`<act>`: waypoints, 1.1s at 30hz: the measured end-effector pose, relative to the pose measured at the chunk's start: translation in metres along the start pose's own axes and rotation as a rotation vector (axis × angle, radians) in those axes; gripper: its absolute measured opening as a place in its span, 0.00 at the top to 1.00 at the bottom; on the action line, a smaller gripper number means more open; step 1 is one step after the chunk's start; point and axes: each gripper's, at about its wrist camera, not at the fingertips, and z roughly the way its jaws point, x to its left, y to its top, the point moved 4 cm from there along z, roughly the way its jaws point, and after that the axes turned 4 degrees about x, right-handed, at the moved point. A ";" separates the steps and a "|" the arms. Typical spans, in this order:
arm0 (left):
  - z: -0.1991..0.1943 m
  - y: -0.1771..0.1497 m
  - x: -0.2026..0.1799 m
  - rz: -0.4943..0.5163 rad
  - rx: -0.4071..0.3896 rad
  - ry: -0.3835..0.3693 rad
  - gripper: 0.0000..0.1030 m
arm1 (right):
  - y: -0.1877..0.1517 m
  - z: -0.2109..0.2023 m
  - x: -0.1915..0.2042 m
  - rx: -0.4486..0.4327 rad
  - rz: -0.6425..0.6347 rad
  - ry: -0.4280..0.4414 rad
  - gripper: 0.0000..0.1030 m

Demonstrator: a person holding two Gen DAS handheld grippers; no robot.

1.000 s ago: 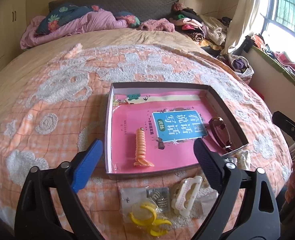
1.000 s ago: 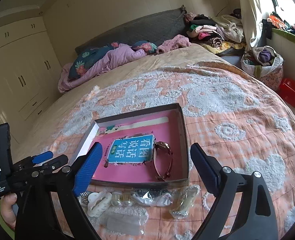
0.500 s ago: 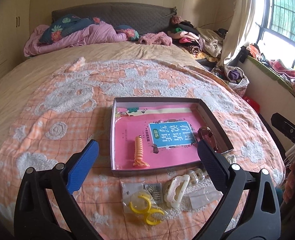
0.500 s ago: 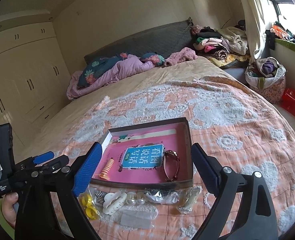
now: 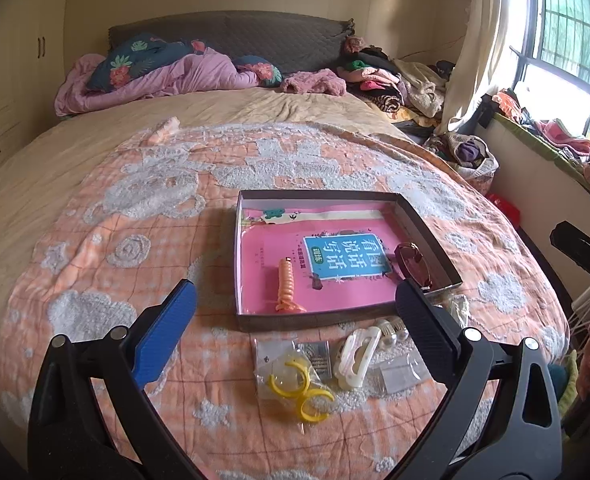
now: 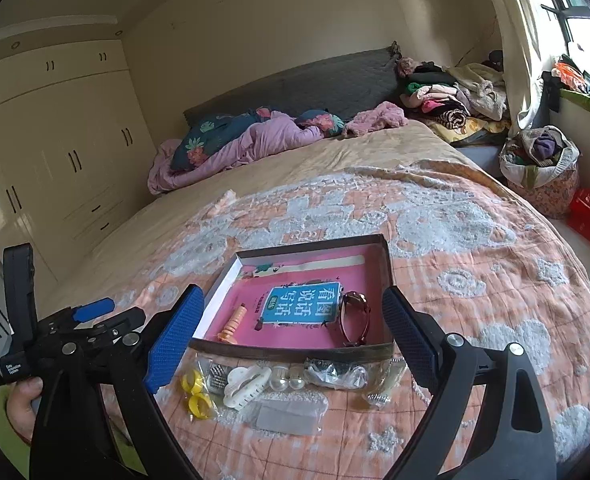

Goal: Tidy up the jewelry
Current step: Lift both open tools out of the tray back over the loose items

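Bare quilt (image 5: pixel 107 280) at frame left gives me clear passage; ahead, the box (image 5: pixel 427 224) walls and packets (image 5: pixel 291 372) obstruct.

You can read large white Chinese characters, 看图说话写话, on the blue panel of the pink book (image 5: pixel 337 258) lying in the box (image 5: pixel 431 236). A small green tag under that title and fine print on the pink cover are too small to read. The white label on the left gripper's handle (image 6: pixel 13 368), seen from the right wrist, is too blurred to read.
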 end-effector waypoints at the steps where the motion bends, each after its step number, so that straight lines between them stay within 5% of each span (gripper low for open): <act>1: -0.001 -0.002 0.001 0.000 0.001 0.003 0.09 | -0.001 -0.001 0.000 0.003 -0.004 -0.001 0.13; 33: 0.001 -0.070 0.027 -0.012 0.105 0.064 0.09 | -0.062 0.004 0.009 0.154 -0.062 0.003 0.07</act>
